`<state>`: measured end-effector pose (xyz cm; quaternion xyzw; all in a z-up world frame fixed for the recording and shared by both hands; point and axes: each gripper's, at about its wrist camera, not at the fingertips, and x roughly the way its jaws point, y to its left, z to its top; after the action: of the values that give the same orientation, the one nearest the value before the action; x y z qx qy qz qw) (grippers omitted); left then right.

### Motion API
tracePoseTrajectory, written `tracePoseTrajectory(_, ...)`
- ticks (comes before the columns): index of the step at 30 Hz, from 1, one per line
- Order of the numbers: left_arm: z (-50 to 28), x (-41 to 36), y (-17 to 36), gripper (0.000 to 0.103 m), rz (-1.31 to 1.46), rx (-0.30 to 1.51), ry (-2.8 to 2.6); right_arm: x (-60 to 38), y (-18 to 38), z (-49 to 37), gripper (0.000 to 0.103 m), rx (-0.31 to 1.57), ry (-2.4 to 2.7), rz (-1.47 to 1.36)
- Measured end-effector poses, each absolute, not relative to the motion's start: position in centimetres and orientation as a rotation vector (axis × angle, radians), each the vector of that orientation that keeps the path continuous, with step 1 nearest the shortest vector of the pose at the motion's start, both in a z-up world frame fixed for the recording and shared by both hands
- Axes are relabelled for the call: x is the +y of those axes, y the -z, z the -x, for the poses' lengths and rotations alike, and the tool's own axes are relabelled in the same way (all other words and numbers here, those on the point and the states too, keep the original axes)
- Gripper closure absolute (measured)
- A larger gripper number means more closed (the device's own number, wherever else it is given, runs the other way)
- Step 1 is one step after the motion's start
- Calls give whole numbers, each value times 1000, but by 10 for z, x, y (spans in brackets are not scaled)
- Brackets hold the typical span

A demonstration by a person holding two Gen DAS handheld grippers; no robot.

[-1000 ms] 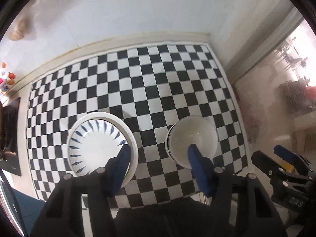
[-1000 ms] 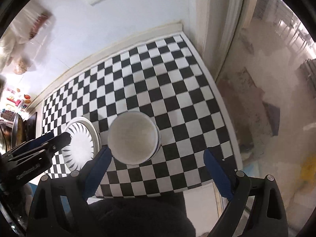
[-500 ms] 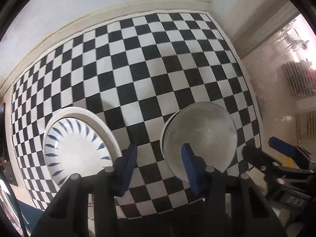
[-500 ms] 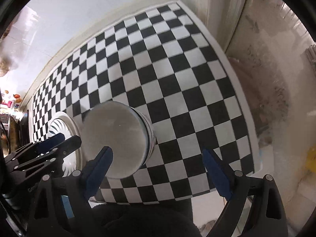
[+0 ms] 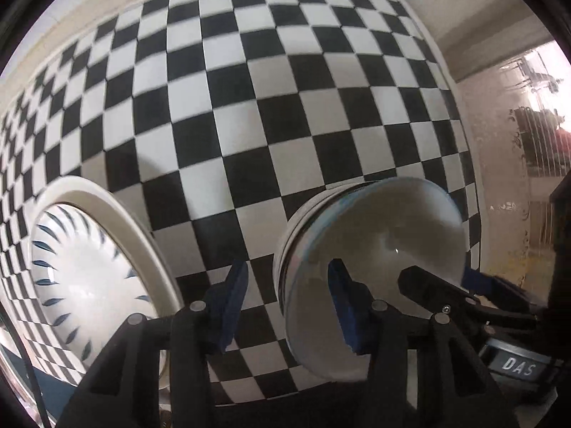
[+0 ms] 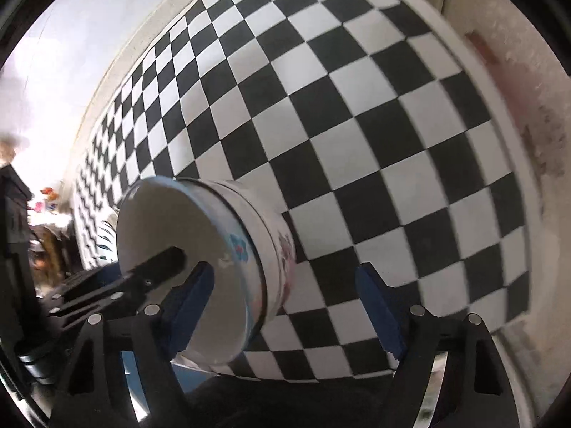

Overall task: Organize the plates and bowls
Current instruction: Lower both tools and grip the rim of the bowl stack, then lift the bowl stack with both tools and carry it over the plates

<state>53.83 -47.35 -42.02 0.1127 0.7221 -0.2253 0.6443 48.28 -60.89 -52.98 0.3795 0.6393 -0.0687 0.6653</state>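
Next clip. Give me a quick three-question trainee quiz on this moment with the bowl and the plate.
1. True or false: the plate lies inside the bowl.
2. The right gripper has its jaws astride: A the plate's rim, B the bowl's rim, C nothing.
3. What pattern does the cloth show?
Key: 1 false, beside it. 2 B; its jaws have just been closing, not yet pressing. 3 black-and-white checks.
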Motion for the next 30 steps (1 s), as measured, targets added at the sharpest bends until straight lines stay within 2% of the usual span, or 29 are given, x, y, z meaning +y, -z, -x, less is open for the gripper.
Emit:
tracePoseTrajectory(4,-541,-475,439,60,-216,1708,549,-609,545,-491,27,1441,108,-916)
tracePoseTrajectory(5,-541,-475,442,60,-194,1721,568,-610,550,-494,30,1437,82,-943)
tracePoseTrajectory(13,-552,-470,456,60,-57,1768,637,-617,583,-502,31,1438,-16,-1088)
tracePoseTrajectory(16,-555,-466,460,60,7,1777,663,-622,593,-502,35,1417,-45,-1143)
tracePoseTrajectory(19,-555,-463,463,62,46,1784,673,-623,599,-500,46,1436,-49,-1096)
tracePoseTrajectory(30,-549,-466,456,63,22,1753,654,-618,608,-479,49,1441,-106,-1115)
